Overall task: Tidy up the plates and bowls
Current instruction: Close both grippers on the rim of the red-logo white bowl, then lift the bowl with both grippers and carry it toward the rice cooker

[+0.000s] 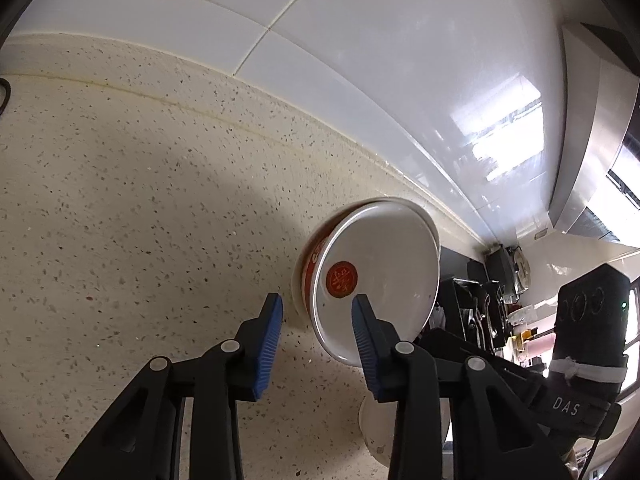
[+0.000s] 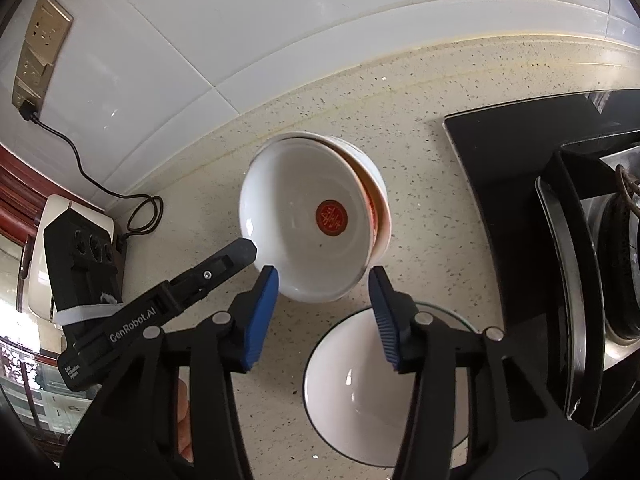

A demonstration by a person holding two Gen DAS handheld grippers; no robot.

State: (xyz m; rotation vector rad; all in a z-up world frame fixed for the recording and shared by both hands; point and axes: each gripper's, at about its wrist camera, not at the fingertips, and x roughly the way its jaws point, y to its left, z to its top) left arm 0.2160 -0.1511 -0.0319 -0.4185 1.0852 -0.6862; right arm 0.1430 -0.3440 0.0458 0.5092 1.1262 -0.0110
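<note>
Bowl [image 2: 308, 224] with a red seal on its inside bottom sits nested, tilted, in a second red-patterned bowl [image 2: 378, 200] on the speckled counter [image 2: 420, 140], near the tiled wall [image 2: 240, 20] at the far side. The nested pair looks like the start of a stack, so part of the sorting seems done, though the upper bowl leans and is not seated flat. Nearer, a plain white bowl [image 2: 360, 392] stands apart on its own, and it probably still has to join the stack; no plates show in either view. The left gripper [image 1: 318, 304] straddles the tilted bowl's near-left rim, one blue pad inside the bowl and the other outside it (from the right camera its black fingertip [image 2: 240, 252] reaches that rim), yet a gap shows by the outer pad, so I cannot tell whether it has clamped. The right gripper [image 2: 324, 282] hangs just over the near rim with both pads clear of the bowl, holding nothing. To the right lies the black stove [image 2: 520, 160]; to the left a socket [image 2: 40, 40] with a cable [image 2: 80, 156] running down the wall.
</note>
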